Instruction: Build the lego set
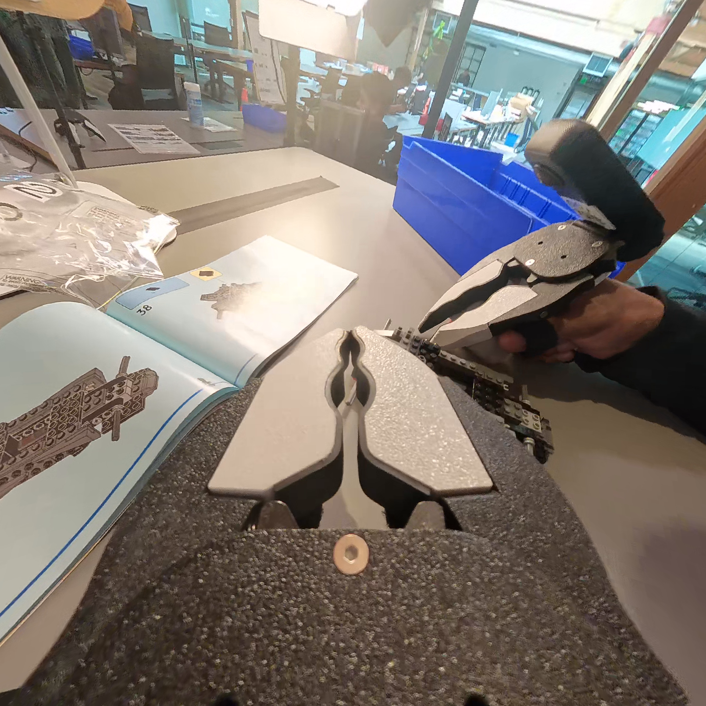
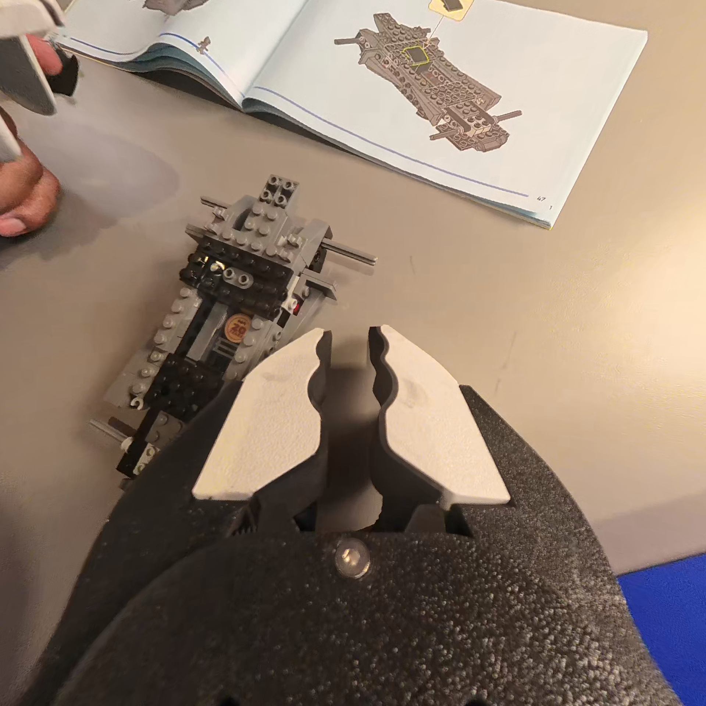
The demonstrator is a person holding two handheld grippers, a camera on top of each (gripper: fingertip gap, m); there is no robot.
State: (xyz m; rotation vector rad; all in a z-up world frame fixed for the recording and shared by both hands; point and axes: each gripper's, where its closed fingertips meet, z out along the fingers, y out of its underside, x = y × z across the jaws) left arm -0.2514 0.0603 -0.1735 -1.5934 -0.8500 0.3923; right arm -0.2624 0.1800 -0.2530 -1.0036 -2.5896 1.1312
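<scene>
Grey-and-black brick model lay lengthwise just left of my spread, empty right tool; my left tool was pressed together.

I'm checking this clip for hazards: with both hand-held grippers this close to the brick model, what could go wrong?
1. The right hand-held gripper, open with nothing held, sits beside the grey-and-black brick model; a nudge could snap off its protruding axle.
2. The left hand-held gripper, shut, overlaps the open instruction booklet and might crease it.

Grey-and-black studded brick model with a small orange disc, pale-blue booklet, blue bin, beige table.
</scene>
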